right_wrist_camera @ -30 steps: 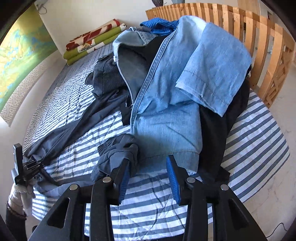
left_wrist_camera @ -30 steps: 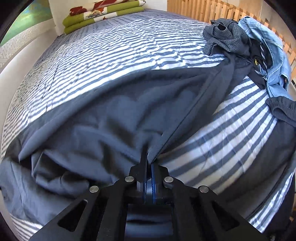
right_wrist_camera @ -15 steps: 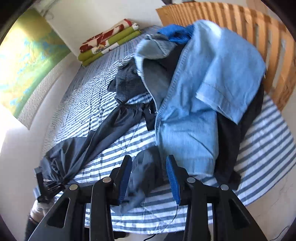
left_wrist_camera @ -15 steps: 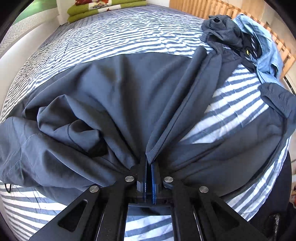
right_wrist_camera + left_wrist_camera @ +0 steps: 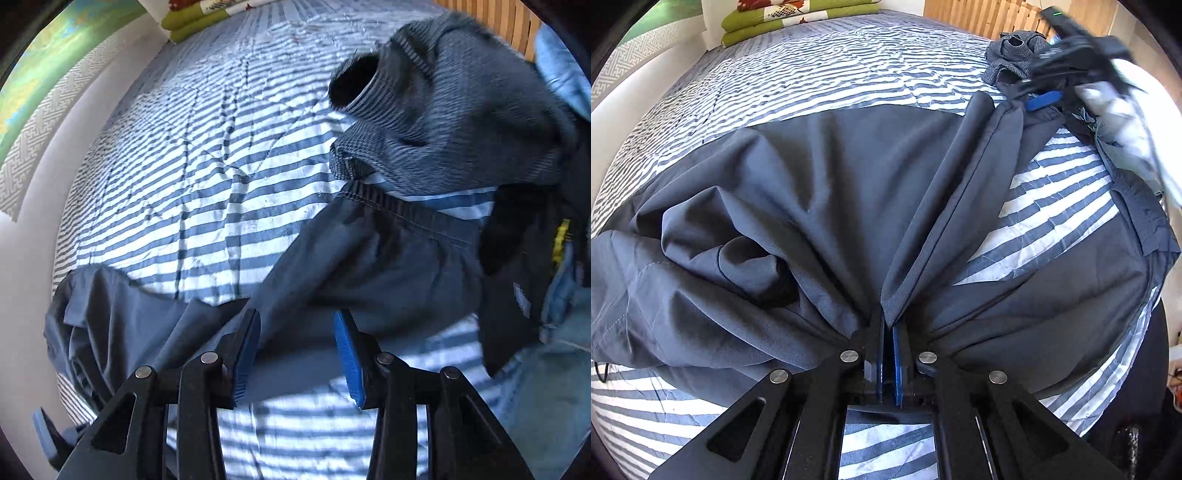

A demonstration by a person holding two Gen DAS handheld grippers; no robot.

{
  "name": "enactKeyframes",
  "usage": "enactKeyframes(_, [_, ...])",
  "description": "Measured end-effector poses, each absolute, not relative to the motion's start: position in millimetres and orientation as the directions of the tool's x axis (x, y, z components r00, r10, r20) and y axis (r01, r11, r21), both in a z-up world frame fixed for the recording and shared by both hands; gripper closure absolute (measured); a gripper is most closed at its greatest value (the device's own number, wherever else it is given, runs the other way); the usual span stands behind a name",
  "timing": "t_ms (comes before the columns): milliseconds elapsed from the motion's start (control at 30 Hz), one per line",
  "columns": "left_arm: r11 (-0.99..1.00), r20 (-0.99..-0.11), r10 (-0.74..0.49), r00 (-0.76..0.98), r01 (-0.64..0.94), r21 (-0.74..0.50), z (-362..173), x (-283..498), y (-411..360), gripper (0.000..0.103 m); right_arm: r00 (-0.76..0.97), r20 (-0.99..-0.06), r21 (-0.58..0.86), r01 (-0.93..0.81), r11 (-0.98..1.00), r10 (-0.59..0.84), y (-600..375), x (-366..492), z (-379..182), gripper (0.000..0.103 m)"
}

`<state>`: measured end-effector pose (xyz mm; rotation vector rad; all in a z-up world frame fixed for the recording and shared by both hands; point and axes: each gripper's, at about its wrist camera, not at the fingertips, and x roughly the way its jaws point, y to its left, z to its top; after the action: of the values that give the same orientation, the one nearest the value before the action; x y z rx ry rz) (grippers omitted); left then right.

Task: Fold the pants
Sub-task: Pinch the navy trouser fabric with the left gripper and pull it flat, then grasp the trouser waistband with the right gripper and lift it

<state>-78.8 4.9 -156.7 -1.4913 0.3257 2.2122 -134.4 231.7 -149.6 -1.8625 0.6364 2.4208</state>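
Note:
Dark grey pants [image 5: 820, 192] lie spread over the striped bed, bunched at the near left. My left gripper [image 5: 888, 325] is shut on a pinched fold of their fabric at the near edge. In the left wrist view my right gripper [image 5: 1049, 96] hovers blurred over the far end of one leg. The right wrist view has the right gripper [image 5: 297, 328] open, its blue pads straddling that leg of the pants [image 5: 369, 258] near its hemmed end [image 5: 406, 212], not closed on the cloth.
A heap of other clothes sits at the bed's right: a grey checked garment [image 5: 450, 122], black fabric with a yellow tag [image 5: 524, 258], light blue denim [image 5: 561, 70]. Folded green blankets [image 5: 798, 18] lie by the far wall. A wooden slatted headboard [image 5: 982, 16] stands behind.
My right gripper has swung left and down from the denim pile onto the far pant leg. The left gripper stays shut on the fabric and has barely moved in the last half second.

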Motion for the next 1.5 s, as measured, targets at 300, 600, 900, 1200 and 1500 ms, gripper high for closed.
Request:
enactKeyframes(300, [-0.869, -0.922, 0.241, -0.304, -0.491, -0.065, -154.8, -80.5, 8.2, 0.100, -0.325, -0.930, 0.273, -0.287, -0.918, -0.175, 239.3, -132.1, -158.0, 0.098])
enactKeyframes(600, [-0.841, -0.903, 0.305, -0.304, -0.530, -0.105, -139.9, -69.7, 36.3, 0.100, -0.657, -0.745, 0.250, -0.116, -0.961, -0.115, 252.4, -13.1, -52.1, 0.100])
enactKeyframes(900, [-0.851, -0.857, 0.418, -0.302, -0.461, -0.252, -106.7, -62.6, -10.0, 0.060, -0.446, -0.895, 0.155, -0.274, -0.949, -0.017, 301.7, 61.0, -113.3, 0.093])
enactKeyframes(1200, [-0.969, -0.803, 0.143, -0.578, 0.083, -0.232, -85.9, -78.6, -209.6, 0.053, -0.531, -0.842, 0.192, -0.130, -0.973, -0.095, 251.4, 58.2, -68.1, 0.093])
enactKeyframes(1500, [-0.887, -0.797, -0.040, -0.602, 0.389, -0.250, -125.7, -74.9, -329.6, 0.054, -0.494, -0.798, 0.201, 0.324, -0.925, -0.346, 41.2, -36.1, -38.9, 0.081])
